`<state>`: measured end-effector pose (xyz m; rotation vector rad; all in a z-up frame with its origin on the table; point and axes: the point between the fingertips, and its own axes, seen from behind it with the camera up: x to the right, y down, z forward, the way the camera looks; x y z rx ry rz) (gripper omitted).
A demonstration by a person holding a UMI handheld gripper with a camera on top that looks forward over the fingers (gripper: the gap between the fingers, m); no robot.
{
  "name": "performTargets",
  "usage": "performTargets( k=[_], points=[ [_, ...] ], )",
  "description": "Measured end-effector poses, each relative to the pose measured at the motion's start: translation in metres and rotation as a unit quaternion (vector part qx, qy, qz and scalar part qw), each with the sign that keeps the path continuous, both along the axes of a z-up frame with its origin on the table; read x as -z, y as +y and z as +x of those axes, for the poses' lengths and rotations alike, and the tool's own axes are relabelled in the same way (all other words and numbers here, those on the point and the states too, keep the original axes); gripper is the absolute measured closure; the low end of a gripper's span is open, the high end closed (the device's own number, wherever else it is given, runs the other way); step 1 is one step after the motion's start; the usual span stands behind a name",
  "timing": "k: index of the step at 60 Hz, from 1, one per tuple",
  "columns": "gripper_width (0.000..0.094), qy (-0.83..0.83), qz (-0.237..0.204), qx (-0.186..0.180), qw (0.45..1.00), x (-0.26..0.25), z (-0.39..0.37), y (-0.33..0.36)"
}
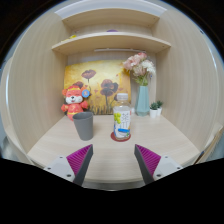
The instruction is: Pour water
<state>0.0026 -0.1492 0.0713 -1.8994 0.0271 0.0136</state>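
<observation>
Shelving of pale wood (110, 42) backs the desk. Clear plastic water bottle (122, 117) stands upright beyond the spread, empty gripper (114, 160), beside a grey cup (83, 125); likely light, slippery, squashable, so grip mid-body.

This looks like a homely study nook: a light wooden desk (110, 160) set into an alcove with pale wood-grain walls. A painting of flowers (96, 84) leans against the back wall, and the other decorations gather about it: a plush toy fox (75, 99) in front of its left part, a vase of pale flowers (141, 82) just to its right, a small potted plant (155, 108) beyond the vase. Above the painting run two wooden shelves (105, 40).
</observation>
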Motion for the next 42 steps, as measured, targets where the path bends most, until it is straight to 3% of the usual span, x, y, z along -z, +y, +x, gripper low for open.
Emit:
performTargets(
  k=[19, 42],
  points=[
    [0.0068, -0.021, 0.052, -0.002, 0.998, -0.068, -0.008, -0.026],
    [0.0068, -0.011, 0.068, -0.003, 0.998, -0.097, -0.017, -0.04]
  ],
)
